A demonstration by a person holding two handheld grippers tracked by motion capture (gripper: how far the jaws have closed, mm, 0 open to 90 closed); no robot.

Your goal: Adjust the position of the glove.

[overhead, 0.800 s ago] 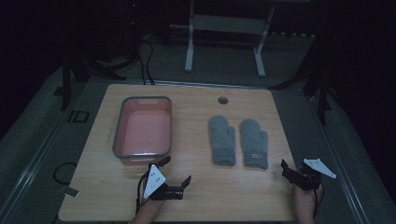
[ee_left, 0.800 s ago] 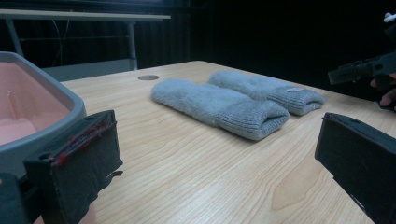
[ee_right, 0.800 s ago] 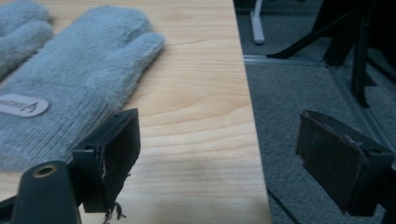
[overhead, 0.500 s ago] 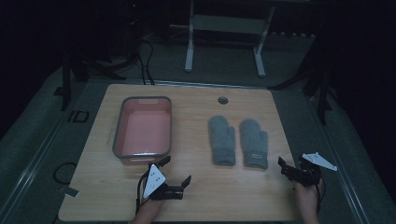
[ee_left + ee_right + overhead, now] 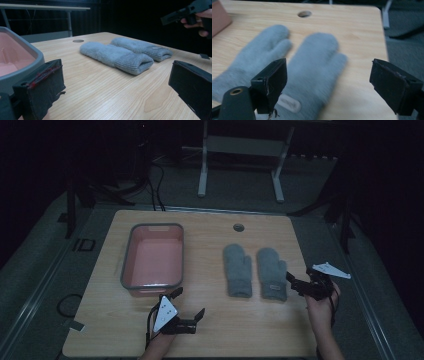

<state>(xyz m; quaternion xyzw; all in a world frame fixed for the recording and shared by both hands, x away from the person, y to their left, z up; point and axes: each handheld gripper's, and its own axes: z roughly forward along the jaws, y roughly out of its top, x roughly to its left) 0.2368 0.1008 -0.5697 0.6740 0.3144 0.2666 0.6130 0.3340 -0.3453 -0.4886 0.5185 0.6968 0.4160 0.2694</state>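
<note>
Pink bin at left of the surface, empty. Left claw low near the front edge, jaws wide apart, nothing between them, same spot as before. 2 grey mittens: left mitten, right mitten, flat side by side. Right claw, jaws apart and empty, has edged in toward the right mitten's cuff; likely lining up a grab.

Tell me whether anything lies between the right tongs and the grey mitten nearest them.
Nothing visible does. The right tongs hang open just past the cuff of the right-hand grey knitted mitten, with bare wooden table around it. The second grey mitten lies on its far side.
</note>
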